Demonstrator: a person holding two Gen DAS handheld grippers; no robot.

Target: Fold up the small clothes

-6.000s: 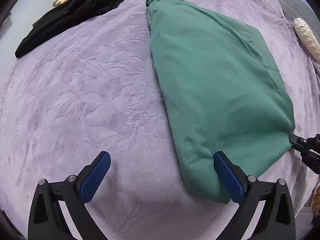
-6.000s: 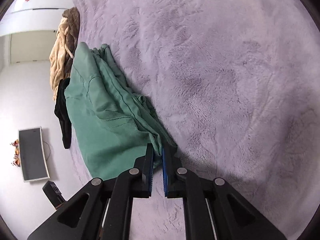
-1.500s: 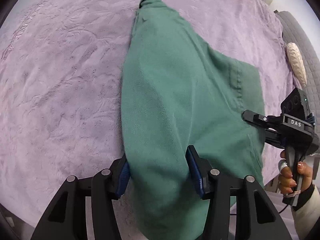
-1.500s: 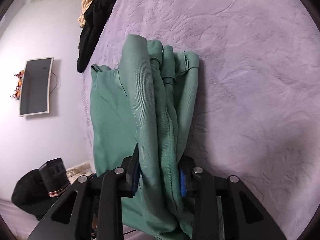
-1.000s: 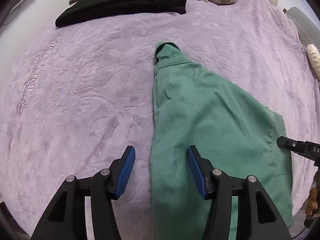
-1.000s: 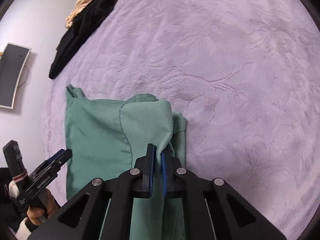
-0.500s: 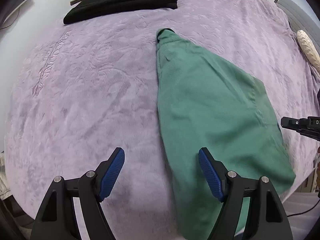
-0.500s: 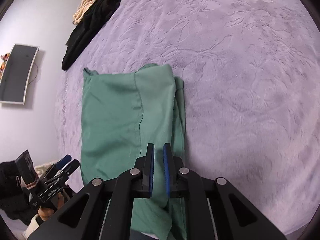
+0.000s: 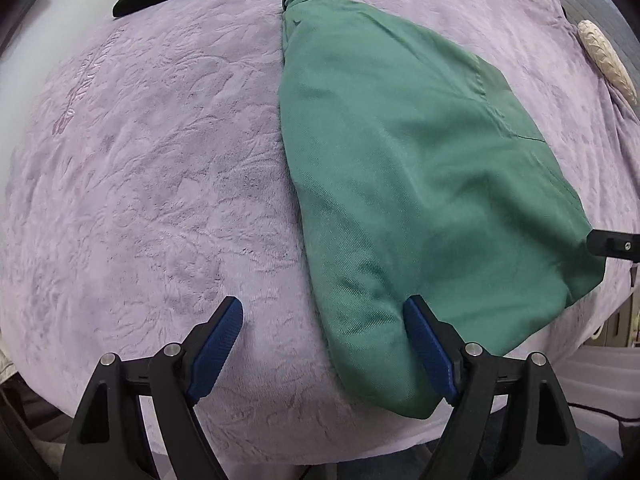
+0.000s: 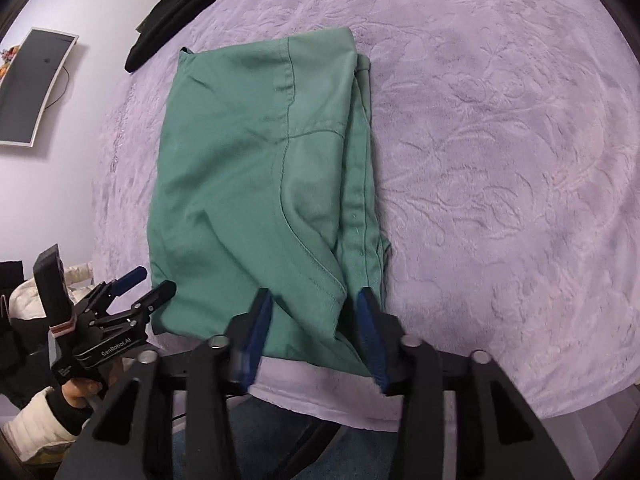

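Green garment (image 10: 256,168): folded, lying flat on the lilac bed cover (image 10: 500,140).
Left gripper (image 9: 324,340): jaws just opened wide, above the garment's near edge, gripping nothing.
Right gripper (image 10: 316,316): jaws just parting, garment corner between them, released.
Black clothes (image 10: 176,12): beyond the garment.

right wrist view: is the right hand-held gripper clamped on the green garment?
No. The right hand-held gripper has just been opening; its blue pads stand apart, with the green garment lying flat on the purple blanket.
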